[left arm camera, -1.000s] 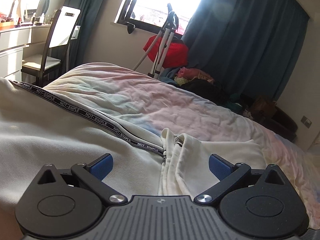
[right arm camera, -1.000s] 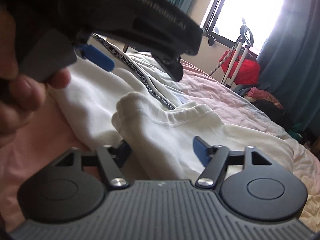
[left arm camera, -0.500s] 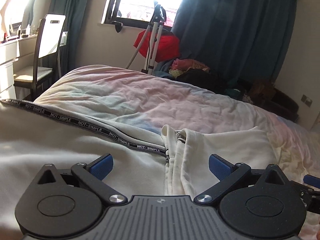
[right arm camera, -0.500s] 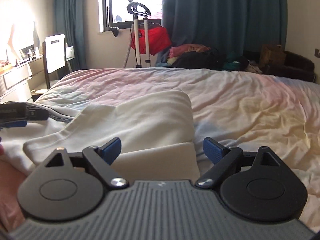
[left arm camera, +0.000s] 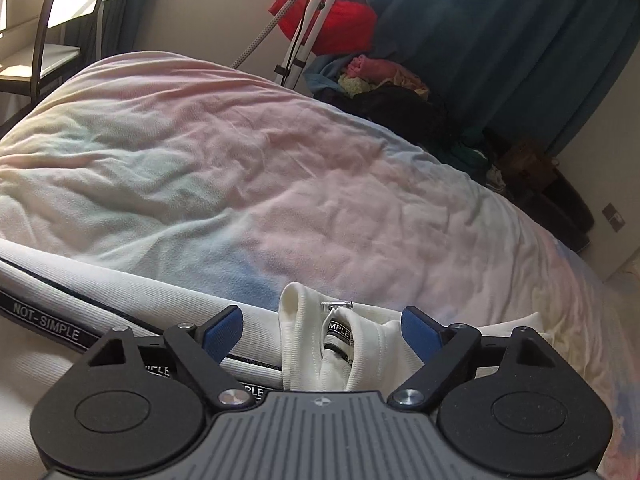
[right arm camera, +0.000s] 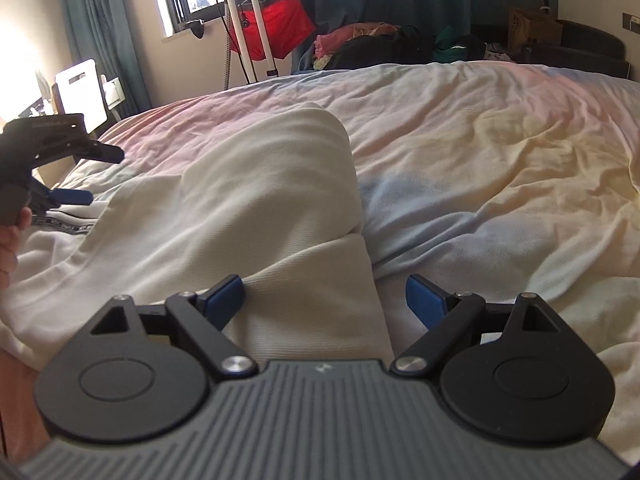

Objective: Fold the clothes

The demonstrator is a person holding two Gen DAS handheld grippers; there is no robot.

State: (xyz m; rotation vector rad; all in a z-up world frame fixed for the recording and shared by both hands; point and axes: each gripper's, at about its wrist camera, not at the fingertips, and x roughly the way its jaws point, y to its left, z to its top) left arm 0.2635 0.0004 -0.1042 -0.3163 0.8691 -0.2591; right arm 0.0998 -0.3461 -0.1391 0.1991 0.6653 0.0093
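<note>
Fingers [left arm camera: 222, 330] on both grippers stand spread, gripping nothing. Beneath lies the bed [left arm camera: 280, 168]; on it the cream jacket [right arm camera: 256, 200] — soft, floppy, probably light. Smallest, its zip collar [left arm camera: 316, 344] sits between the left gripper [left arm camera: 322, 330] fingers — pinch there.

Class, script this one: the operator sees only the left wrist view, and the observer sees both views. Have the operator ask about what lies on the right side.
Operator: I see only a collar and zip. Is the right gripper holding anything?
Observer: No. The right gripper is open, and the white garment's edge lies between its fingers.
Operator: How does the cloth lie there?
Observer: A humped fold rises ahead of that gripper, on the bedspread.
</note>
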